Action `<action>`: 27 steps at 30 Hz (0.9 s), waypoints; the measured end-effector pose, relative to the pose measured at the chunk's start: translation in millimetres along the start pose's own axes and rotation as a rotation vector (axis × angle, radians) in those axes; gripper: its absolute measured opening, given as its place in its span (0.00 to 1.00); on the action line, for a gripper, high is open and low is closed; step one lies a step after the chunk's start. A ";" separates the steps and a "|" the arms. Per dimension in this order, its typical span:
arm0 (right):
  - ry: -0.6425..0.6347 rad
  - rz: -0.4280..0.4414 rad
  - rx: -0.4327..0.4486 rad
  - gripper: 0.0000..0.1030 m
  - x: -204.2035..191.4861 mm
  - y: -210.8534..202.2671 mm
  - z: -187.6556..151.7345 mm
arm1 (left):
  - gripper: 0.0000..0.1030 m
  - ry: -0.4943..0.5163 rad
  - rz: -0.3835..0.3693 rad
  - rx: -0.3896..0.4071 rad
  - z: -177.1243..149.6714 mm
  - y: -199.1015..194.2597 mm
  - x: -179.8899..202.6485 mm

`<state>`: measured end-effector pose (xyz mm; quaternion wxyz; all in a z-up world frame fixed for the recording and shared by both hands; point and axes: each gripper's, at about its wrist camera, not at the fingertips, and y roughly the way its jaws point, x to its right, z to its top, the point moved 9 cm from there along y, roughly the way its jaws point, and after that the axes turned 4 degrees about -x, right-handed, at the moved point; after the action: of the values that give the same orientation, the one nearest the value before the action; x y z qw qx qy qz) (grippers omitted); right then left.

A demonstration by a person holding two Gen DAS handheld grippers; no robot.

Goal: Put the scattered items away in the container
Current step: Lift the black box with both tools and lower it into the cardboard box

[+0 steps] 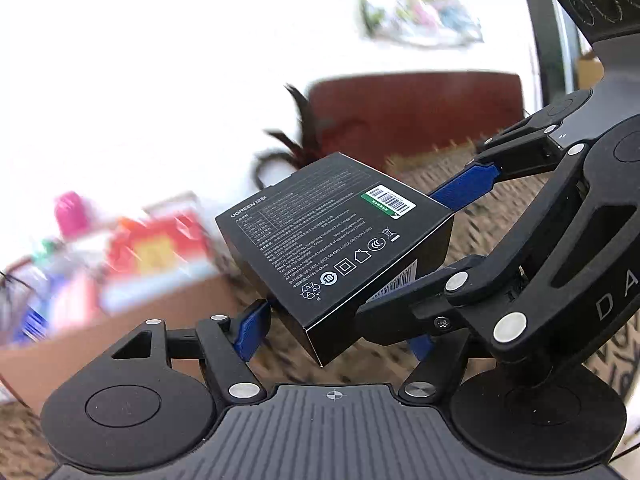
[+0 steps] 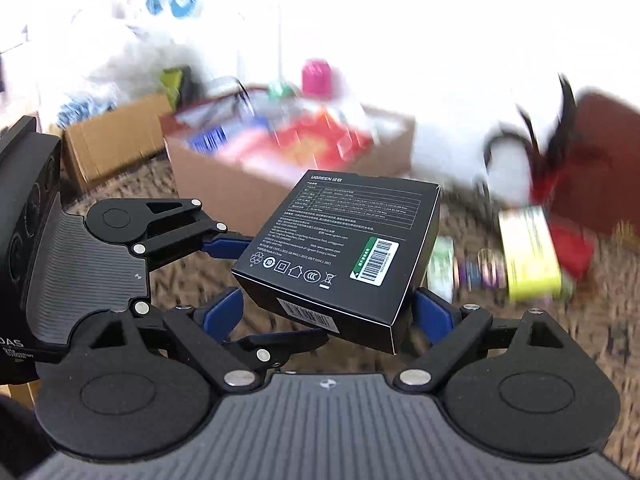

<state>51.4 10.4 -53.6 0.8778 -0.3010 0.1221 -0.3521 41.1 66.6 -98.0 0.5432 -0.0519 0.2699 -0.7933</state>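
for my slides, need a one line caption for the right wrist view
Both grippers, right gripper and left gripper, clamp a black UGREEN box above carpet, cardboard box behind.

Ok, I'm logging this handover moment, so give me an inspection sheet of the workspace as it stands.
Surface: patterned brown carpet.
Job's things: black UGREEN box held in the air; open cardboard box behind it, already holding blurred colourful items.
Clutter: yellow-green packet and small blurred items on the carpet.
Grippers: left gripper and right gripper both grip the box.
Cables: cannot tell.
Surroundings: second cardboard box, dark red furniture, bright white background.
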 end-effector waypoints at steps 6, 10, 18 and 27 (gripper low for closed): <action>-0.053 0.051 0.126 0.91 -21.2 18.0 83.2 | 0.70 0.021 0.133 0.045 38.7 -14.8 -81.1; -0.064 0.085 0.176 0.91 -33.8 51.6 133.0 | 0.70 0.068 0.226 0.035 50.6 -4.1 -136.3; -0.018 0.124 0.179 0.91 -40.2 134.1 192.6 | 0.69 0.016 0.233 -0.047 45.1 52.6 -226.6; 0.024 0.145 0.069 0.91 -18.7 184.8 181.8 | 0.87 -0.033 0.307 -0.132 21.6 79.8 -293.8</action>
<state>216.0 209.3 -23.7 0.9094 -0.2567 0.1418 -0.2949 234.6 298.9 -56.4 0.6577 -0.0587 0.3175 -0.6805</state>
